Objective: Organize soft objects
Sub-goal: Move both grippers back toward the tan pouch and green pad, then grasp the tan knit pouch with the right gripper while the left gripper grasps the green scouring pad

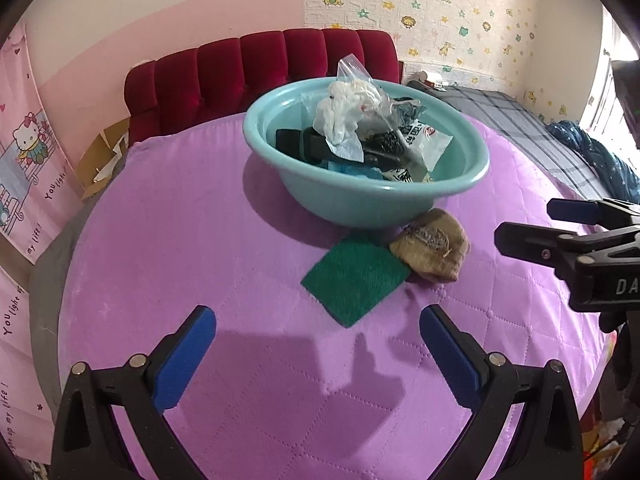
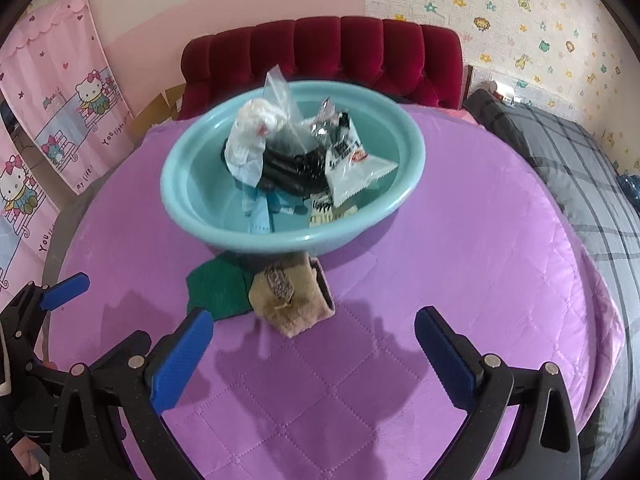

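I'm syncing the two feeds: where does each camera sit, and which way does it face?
Left wrist: on the left gripper, low over the purple quilt, facing the teal basin; the right gripper enters at right.
Right wrist: on the right gripper, facing the same basin; the left gripper shows at left.
Shared: basin, green pad, tan cloth, red headboard.

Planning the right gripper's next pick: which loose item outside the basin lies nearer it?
The tan knitted piece, crumpled and bulky; the flat green scouring pad sits farther left.
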Motion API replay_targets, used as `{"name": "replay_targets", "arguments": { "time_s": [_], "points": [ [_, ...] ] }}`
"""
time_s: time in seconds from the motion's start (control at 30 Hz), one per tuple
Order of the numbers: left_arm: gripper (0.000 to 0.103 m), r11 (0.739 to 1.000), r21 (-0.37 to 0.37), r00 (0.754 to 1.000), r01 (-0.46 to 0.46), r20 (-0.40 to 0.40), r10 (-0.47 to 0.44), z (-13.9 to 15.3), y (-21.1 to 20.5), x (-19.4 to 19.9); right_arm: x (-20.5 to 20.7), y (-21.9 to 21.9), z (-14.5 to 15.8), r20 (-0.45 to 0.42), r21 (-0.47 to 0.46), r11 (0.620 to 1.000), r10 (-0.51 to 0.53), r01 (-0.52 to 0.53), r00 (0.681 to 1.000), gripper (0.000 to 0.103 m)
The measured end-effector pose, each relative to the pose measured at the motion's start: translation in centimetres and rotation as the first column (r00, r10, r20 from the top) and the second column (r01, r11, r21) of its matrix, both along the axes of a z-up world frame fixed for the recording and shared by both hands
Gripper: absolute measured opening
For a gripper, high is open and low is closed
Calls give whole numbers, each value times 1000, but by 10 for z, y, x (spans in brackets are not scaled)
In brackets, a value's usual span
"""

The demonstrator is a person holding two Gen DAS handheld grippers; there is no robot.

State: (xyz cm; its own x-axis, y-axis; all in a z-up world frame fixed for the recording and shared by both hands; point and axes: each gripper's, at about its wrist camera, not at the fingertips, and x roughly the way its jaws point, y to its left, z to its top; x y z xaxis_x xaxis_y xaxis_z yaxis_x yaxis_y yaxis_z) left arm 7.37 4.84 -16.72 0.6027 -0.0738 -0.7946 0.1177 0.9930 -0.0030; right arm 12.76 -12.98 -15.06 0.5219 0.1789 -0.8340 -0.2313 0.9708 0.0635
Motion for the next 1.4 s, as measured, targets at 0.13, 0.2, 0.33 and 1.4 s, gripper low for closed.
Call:
{"name": "replay_targets", "arguments": {
  "time_s": [0.13, 0.2, 0.33, 1.4],
  "points": [
    [103, 1000, -11, 1000, -5, -6, 5, -5, 2, 1, 2, 2, -13, -27, -2, 1000, 1, -1, 1000, 103],
    [103, 1000, -9, 1000, -7, -8, 7, -8, 3, 2, 3, 3, -16, -30, -3, 1000, 2, -2, 1000, 103],
    [103, 1000, -14, 1000, -22, -5, 22, -12, 5, 4, 7, 6, -24, -41, 0, 1000, 15, -15, 999, 103],
    [103, 998, -46, 996, -35, -82, 31, -46, -10, 32, 21, -8, -60, -82, 69, 996, 61, -56, 995, 17]
  ]
}}
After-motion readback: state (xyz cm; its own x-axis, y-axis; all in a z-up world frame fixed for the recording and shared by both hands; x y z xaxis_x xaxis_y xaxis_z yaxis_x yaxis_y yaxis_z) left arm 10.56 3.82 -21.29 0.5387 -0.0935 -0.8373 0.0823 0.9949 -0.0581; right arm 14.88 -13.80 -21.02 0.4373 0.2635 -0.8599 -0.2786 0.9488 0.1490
